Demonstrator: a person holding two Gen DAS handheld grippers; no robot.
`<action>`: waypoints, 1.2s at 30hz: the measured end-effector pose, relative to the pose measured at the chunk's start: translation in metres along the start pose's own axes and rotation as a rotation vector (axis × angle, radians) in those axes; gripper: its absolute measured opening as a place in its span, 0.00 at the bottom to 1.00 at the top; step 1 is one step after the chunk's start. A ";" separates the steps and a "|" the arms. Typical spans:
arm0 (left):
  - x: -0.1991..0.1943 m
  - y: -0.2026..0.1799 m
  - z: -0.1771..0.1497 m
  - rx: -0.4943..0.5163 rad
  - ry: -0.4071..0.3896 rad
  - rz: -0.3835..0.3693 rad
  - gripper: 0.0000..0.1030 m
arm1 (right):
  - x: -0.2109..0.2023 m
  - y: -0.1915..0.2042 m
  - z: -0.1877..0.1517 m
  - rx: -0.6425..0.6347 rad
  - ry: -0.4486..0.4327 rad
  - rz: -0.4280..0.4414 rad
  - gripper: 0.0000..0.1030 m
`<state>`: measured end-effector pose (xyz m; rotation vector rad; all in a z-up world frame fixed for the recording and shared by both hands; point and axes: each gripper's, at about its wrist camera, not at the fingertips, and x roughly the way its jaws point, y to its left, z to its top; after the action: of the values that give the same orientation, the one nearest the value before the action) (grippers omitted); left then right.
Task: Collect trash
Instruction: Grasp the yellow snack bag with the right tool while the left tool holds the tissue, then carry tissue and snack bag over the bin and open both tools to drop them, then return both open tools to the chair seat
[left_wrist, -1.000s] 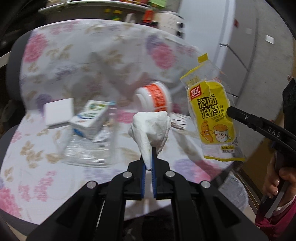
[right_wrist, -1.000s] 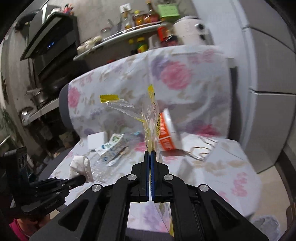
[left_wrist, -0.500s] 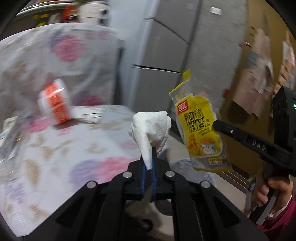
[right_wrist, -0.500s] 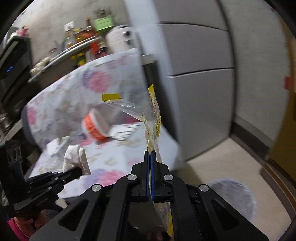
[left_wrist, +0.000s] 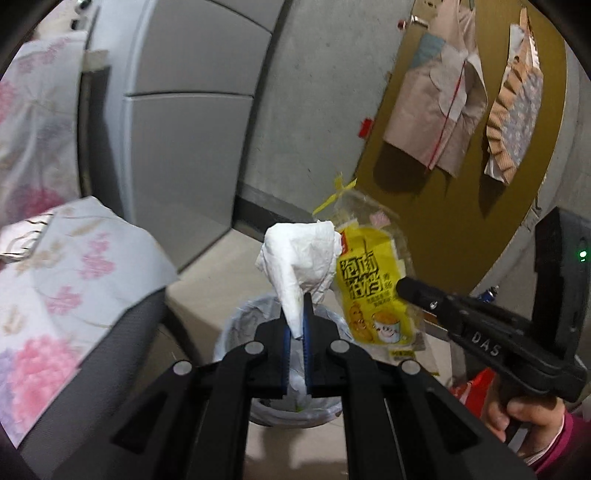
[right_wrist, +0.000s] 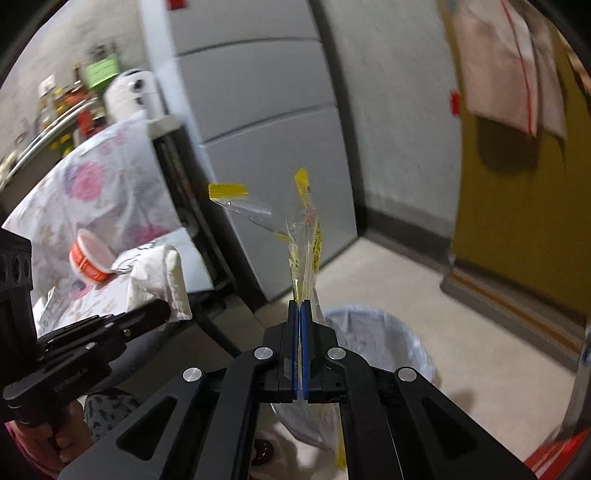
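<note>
Above the lined bin (left_wrist: 236, 325) on the floor beside the flower-covered seat (left_wrist: 74, 266), both tools carry their load at once. The left gripper (left_wrist: 295, 328) is pinched on the lower tail of a crumpled white tissue (left_wrist: 299, 258), the bulk of which stands above the blue pads; the right gripper (right_wrist: 300, 332) is pressed together on a yellow snack wrapper (right_wrist: 304, 240), gripped at a thin edge so that the film rises above the jaws and also hangs below them. In the left wrist view the bin mouth lies directly under the tissue, while the wrapper hangs to the right of it, near or past the rim. The main hazard is release out of line: a light, flat film can glide sideways when let go and, judging from its offset, may land on the floor (right_wrist: 406, 280) beside the bin. A second hazard is clinging; thin plastic and soft paper may stick to the pads after the jaws part, so the item may stay on the tool or fall late. A third is interference: the two tools are close together, and the wrapper appears to overlap the tissue, so one release could drag or deflect the other item. The bin liner (right_wrist: 369, 325) is loose and crumpled at the rim; a tool lowered into it could snag or fold it inward. An orange-banded cup (right_wrist: 88, 258) and other litter lie on the seat, so the task is judged unfinished.
</note>
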<state>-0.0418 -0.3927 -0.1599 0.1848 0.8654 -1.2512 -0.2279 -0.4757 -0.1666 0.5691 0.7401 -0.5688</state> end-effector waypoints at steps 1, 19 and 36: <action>0.007 -0.002 0.000 0.004 0.012 -0.004 0.03 | 0.007 -0.006 -0.001 0.015 0.015 -0.007 0.02; 0.077 0.008 0.002 -0.033 0.124 -0.004 0.47 | 0.076 -0.059 -0.019 0.168 0.148 -0.034 0.29; -0.025 0.053 0.003 -0.086 -0.038 0.202 0.47 | -0.004 0.010 0.037 0.009 -0.109 -0.030 0.33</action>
<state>0.0053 -0.3576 -0.1584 0.1744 0.8444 -1.0242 -0.2072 -0.4921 -0.1384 0.5319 0.6437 -0.6267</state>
